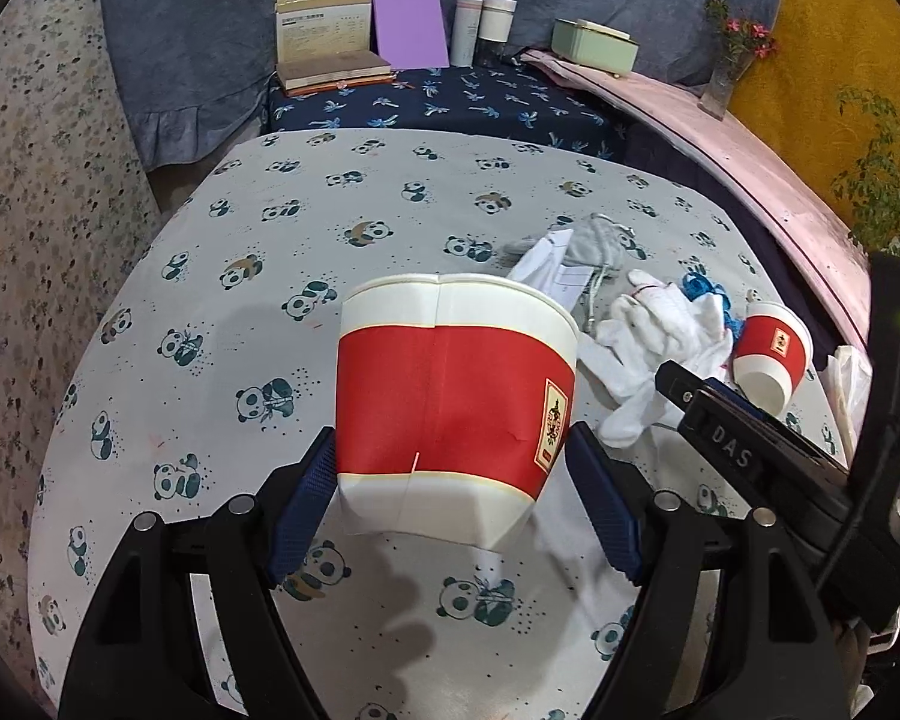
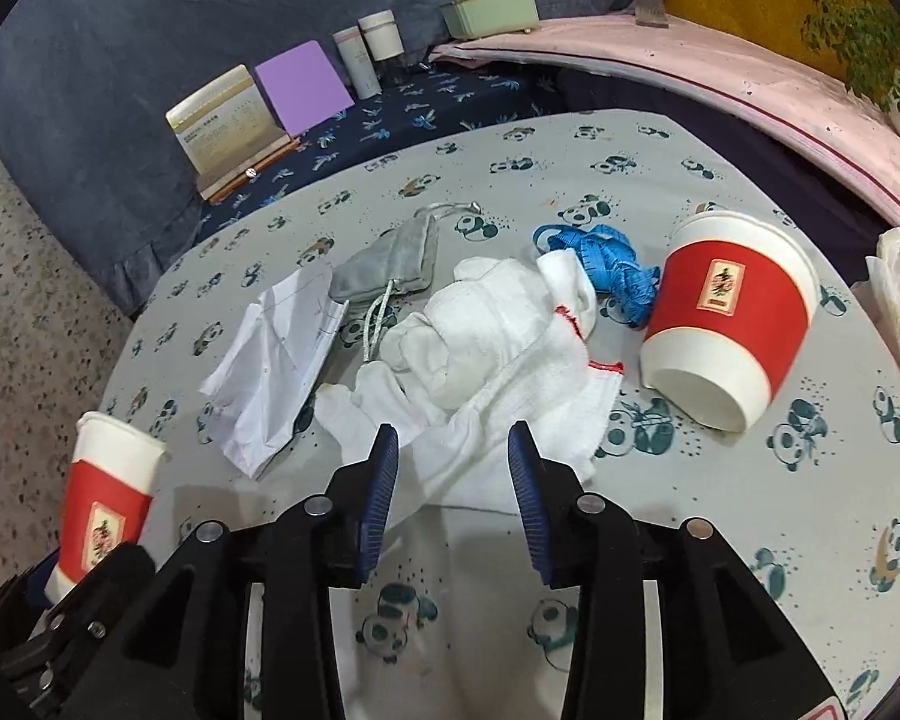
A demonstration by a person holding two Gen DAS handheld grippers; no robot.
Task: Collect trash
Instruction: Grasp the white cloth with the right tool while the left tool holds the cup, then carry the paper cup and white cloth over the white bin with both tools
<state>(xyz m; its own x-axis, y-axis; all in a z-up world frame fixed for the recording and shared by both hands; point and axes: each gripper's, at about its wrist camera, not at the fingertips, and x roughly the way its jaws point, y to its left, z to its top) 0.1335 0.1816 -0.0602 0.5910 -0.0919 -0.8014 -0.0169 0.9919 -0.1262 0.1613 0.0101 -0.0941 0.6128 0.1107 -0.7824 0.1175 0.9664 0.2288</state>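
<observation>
Cup (image 1: 450,402) sits pinched in my left gripper (image 1: 450,480). My right gripper (image 2: 453,462) hangs with jaws spread over the near white cloth (image 2: 480,360); next, I judge, a pinch there.

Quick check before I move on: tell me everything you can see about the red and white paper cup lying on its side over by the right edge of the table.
The tipped red and white paper cup has a white rolled rim, a broad red band with a small cream label, and a white foot. It lies tilted on the panda-print tablecloth, recessed base facing the camera, mouth pointing away. It looks uncrushed; its inside is hidden. The blue measuring tape lies beside it, contact unclear. Neither gripper touches it.
</observation>
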